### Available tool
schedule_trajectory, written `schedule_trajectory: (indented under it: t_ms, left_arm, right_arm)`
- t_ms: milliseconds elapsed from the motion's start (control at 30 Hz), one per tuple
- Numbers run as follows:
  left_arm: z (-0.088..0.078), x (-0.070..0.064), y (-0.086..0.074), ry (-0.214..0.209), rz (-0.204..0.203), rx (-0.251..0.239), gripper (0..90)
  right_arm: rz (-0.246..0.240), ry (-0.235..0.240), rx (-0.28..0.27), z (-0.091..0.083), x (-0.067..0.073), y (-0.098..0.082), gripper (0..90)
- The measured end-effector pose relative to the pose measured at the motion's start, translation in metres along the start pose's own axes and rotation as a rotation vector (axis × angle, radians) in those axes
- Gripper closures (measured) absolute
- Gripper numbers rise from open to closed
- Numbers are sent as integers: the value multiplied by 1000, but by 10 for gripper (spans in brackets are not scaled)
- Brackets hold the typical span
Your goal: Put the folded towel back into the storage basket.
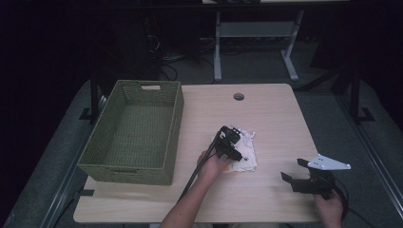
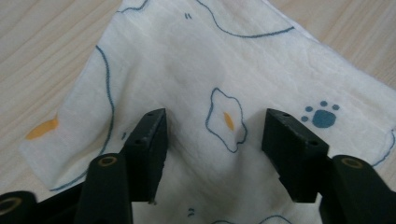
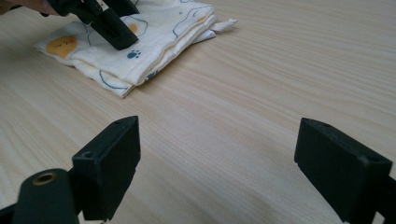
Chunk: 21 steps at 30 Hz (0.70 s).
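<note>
Cloth: we see a folded white cloth (image 1: 246,148) printed with fried eggs and a blue paw, lying flat on the table (image 1: 271,114) about midway between the left and right edges, nearer the front edge than the back.
Left gripper: our left gripper (image 2: 215,135) points down at the cloth, its jaws standing apart with the egg print in the gap between them.
Contact: the jaw tips sit low over the fabric; we cannot tell whether they touch it, and the pads do not press on any fold.
Right gripper: our right gripper (image 3: 217,163) rests near the front right corner of the table, jaws wide open over bare wood.
Cloth from the right gripper: in the right gripper view the cloth lies well apart from those jaws, beyond them and to the left, with the left gripper on top of it.
Basket: a green woven basket (image 1: 97,161) stands along the left edge, apart from the cloth.
</note>
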<state>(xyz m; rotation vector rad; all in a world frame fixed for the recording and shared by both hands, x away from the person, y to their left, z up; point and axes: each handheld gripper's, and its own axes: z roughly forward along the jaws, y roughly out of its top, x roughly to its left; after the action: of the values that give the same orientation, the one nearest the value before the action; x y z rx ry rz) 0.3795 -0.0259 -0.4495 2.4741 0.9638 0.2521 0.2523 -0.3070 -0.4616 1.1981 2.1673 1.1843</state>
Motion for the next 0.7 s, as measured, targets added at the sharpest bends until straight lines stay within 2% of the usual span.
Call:
schedule_trajectory:
  t_ms: [167,333,467,567,600,700]
  left_arm:
    - [-2,3,-5,-6,-2,-28,518]
    - [-4,6,-7,-10,0,-29,620]
    - [-6,8,-8,-17,-13,-23,715]
    - [-6,10,-9,-29,-17,-21,769]
    - [-7,11,-10,-45,-31,-22,783]
    - [-9,16,-12,-85,-41,-10,800]
  right_arm:
    - [-2,-4,-3,0,0,0,141]
    - [-12,0,2,0,1,0,141]
    - [-11,-1,-2,0,0,0,141]
    - [-7,-2,-2,-1,0,0,141]
    - [-7,-2,-2,-1,0,0,140]
    - [-11,-3,-2,-1,0,0,141]
